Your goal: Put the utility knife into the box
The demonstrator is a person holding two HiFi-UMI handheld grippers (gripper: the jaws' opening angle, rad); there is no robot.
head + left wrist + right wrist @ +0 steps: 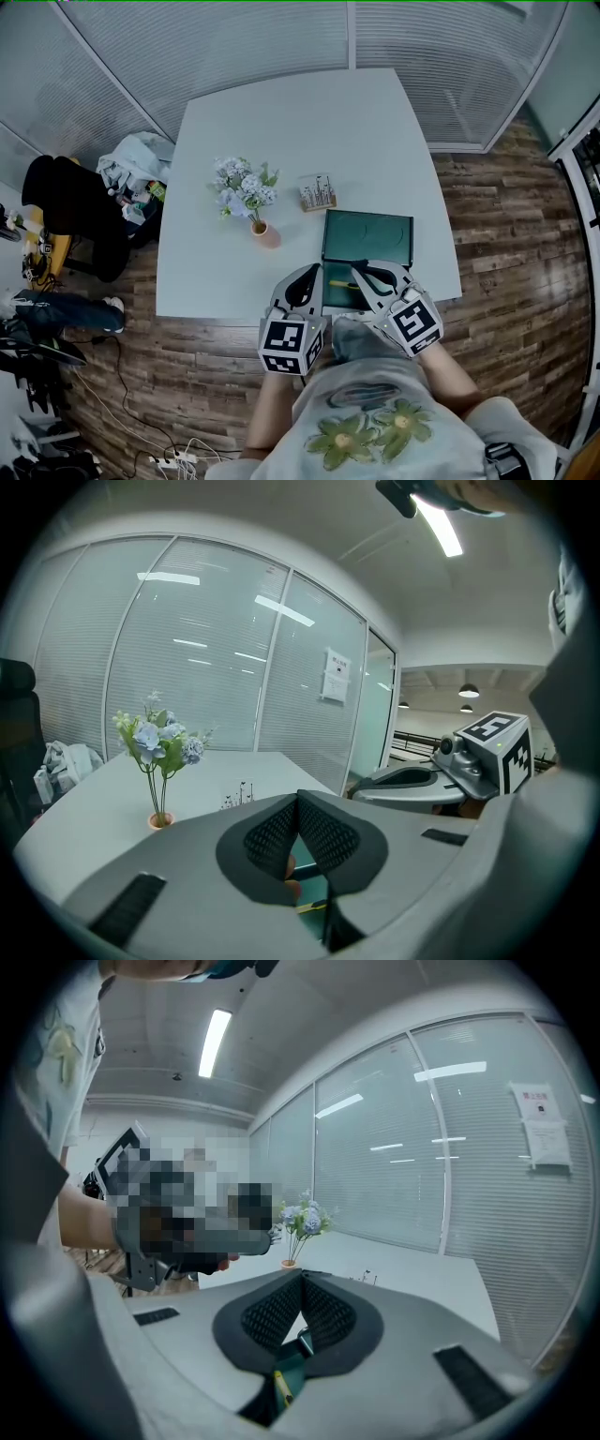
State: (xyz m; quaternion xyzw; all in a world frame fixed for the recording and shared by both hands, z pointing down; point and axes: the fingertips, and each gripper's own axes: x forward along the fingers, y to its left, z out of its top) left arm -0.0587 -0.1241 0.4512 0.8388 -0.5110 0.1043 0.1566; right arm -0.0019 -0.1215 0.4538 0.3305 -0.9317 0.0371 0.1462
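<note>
Table point(375, 131), white, took up mid scene in head view. Box point(375, 239), dark green, open-topped, sat at table's near-right part. L gripper point(309, 274) was at near table edge, just left of box's near-left corner. Its jaws were pressed together at the tips w/ nothing pinched. R gripper point(362, 271) was over box's near edge. Its jaws were also pressed together and empty. Flowers point(244, 187), pale blue/white, stood upright in small pink vase point(266, 233), left of box and apart from it. Small white stand point(318, 193) sat just far of box's far-left corner. Utility knife point(341, 283), yellow, lay inside box by its near edge, btwn the 2 grippers, close to R gripper's tips. R gripper view showed it below the pads, not btwn them.
</note>
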